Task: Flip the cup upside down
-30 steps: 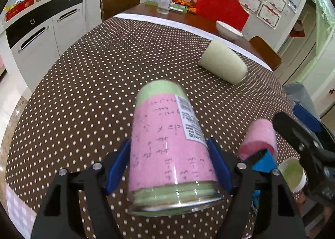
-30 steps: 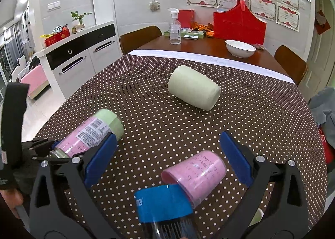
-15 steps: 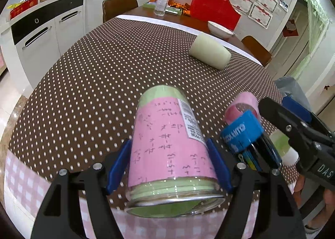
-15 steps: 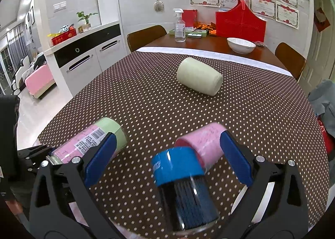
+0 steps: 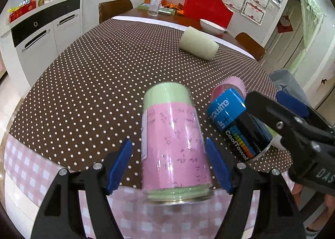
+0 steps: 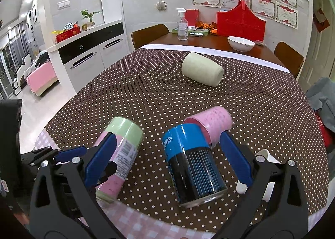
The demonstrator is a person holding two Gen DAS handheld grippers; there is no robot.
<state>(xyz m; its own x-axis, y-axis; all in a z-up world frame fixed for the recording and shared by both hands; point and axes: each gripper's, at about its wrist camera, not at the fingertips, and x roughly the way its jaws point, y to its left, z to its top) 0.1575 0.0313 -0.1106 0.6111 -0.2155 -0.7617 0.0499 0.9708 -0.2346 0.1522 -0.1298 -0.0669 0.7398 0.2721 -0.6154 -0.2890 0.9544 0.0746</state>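
A pink and green cup (image 5: 174, 147) stands upside down, mouth on the table edge, between the blue pads of my left gripper (image 5: 168, 165); the pads are apart from its sides. It also shows in the right wrist view (image 6: 117, 157). A blue and black cup (image 6: 192, 163) stands upside down between the open fingers of my right gripper (image 6: 167, 161), touching neither pad. It also shows in the left wrist view (image 5: 236, 128). A small pink cup (image 6: 211, 126) lies on its side just behind it. A pale green cup (image 6: 202, 69) lies on its side farther back.
The table has a brown polka-dot cloth (image 6: 146, 92) with a pink checked border near me. A white cup (image 6: 266, 155) sits by my right gripper's right finger. A wooden table behind holds a bowl (image 6: 240, 43), a spray bottle (image 6: 182, 27) and a red bag. White cabinets stand at the left.
Both grippers pulled back toward the near table edge. The left pads opened off the pink and green cup. The blue and black cup came upright, mouth down, and stands free.
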